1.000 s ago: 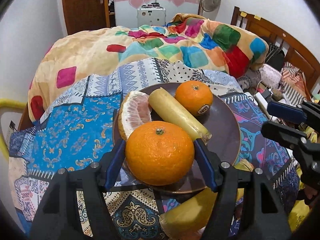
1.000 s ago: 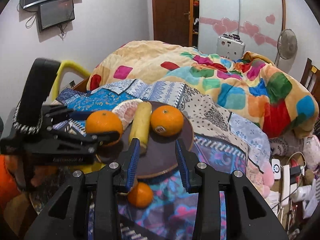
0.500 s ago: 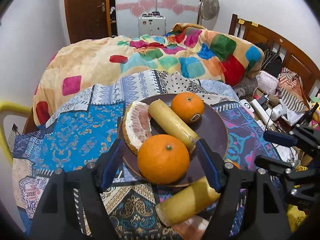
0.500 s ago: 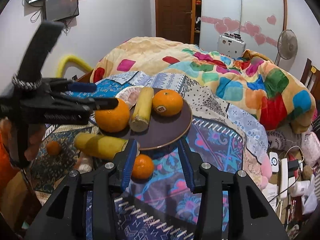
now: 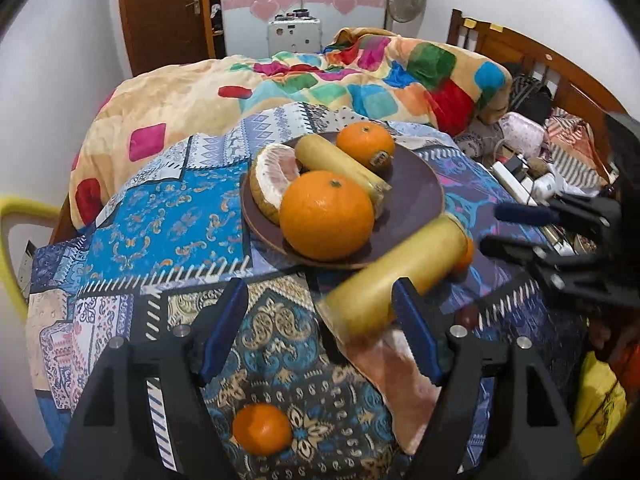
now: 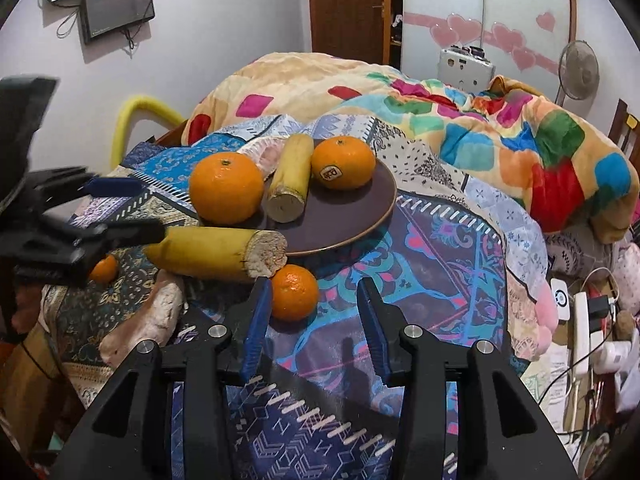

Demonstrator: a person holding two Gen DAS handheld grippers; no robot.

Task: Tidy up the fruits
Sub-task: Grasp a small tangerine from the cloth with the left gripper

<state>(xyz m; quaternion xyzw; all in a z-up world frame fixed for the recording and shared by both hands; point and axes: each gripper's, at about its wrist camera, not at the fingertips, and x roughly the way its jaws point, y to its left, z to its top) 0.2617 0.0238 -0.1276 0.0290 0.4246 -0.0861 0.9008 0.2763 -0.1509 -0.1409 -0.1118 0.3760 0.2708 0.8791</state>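
A brown plate [image 5: 420, 196] [image 6: 360, 208] lies on the patterned bed cover. On it are a large orange [image 5: 326, 216] [image 6: 226, 188], a smaller stickered orange [image 5: 365, 145] [image 6: 343, 162], a cut banana piece [image 5: 340, 164] [image 6: 290, 178] and a pomelo wedge [image 5: 272, 176]. A second banana piece [image 5: 396, 276] [image 6: 216, 254] lies off the plate at its near edge. A small orange [image 6: 294, 292] sits beside it. Another small orange [image 5: 262, 430] [image 6: 102, 268] lies nearer me. My left gripper [image 5: 320, 328] is open and empty, pulled back from the plate. My right gripper [image 6: 314, 316] is open and empty just behind the small orange.
A colourful quilt [image 5: 320, 76] is heaped behind the plate. A wooden headboard [image 5: 540, 64] and cluttered bedside items [image 6: 588, 320] are at the right. A peach cloth [image 5: 396, 380] lies under the loose banana piece. A yellow tube [image 6: 132, 120] is at the left.
My left gripper let go of the large orange on the plate, opened and drew back. My right gripper also pulled back and now sits behind the small orange.
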